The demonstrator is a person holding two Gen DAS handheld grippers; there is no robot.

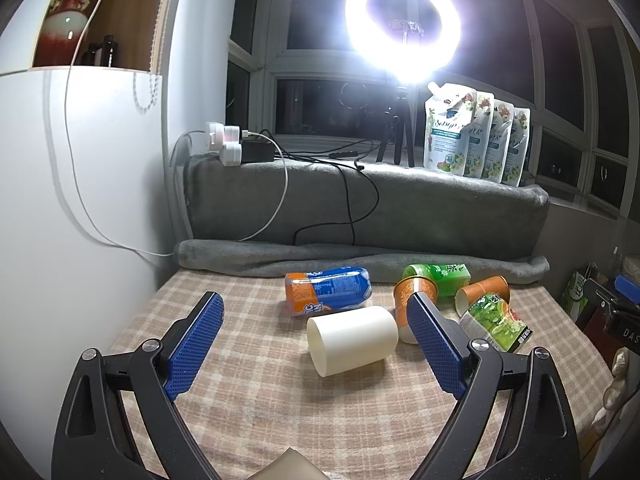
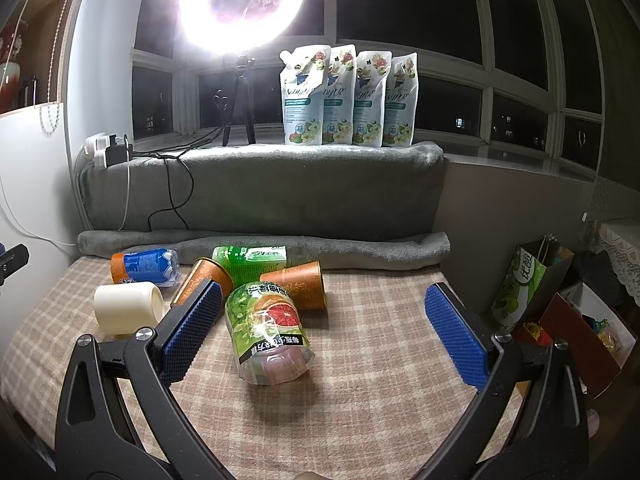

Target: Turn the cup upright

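Note:
A cream cup (image 1: 352,338) lies on its side on the checked tablecloth (image 1: 256,396), mouth toward the front left. It also shows in the right wrist view (image 2: 128,307) at the left. My left gripper (image 1: 316,312) is open, its blue pads on either side of the cup and slightly short of it. Two orange paper cups (image 2: 298,285) (image 2: 204,280) lie on their sides. My right gripper (image 2: 324,300) is open and empty, above a lying grapefruit bottle (image 2: 266,334).
An orange-blue bottle (image 1: 328,290) and a green bottle (image 1: 438,278) lie behind the cups. A grey blanket roll (image 1: 360,258) borders the table's back. Detergent pouches (image 2: 348,100), a ring light (image 1: 402,28) and cables stand on the sill. Bags and boxes (image 2: 560,312) sit to the right.

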